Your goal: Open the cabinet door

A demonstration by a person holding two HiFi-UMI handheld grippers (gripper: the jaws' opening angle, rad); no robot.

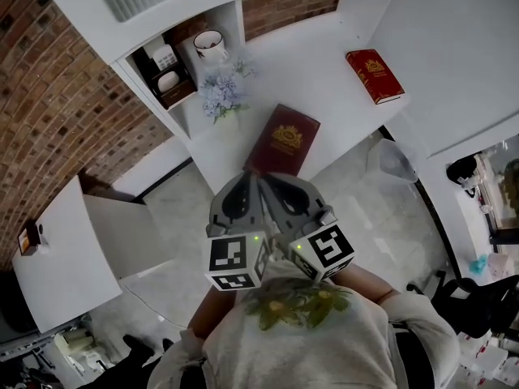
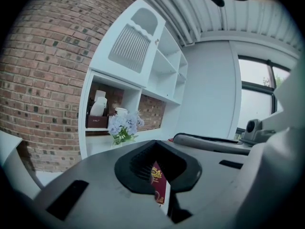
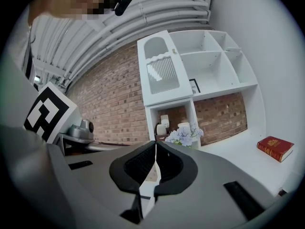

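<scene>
both clenched on nothing, the left tongs point(image 2: 158, 168) and right tongs point(image 3: 156, 151) are hovering side by side before the white table point(image 1: 324, 71), each showing only a thin slit between its jaws. the cabinet door point(image 3: 162, 70), white and ribbed, is sitting closed at the shelf unit's point(image 3: 224, 66) upper left, above the cubby point(image 1: 174, 71) holding a cup point(image 1: 211, 45), well apart from the tongs. a maroon book point(image 1: 284, 140) is lying on the table just ahead.
</scene>
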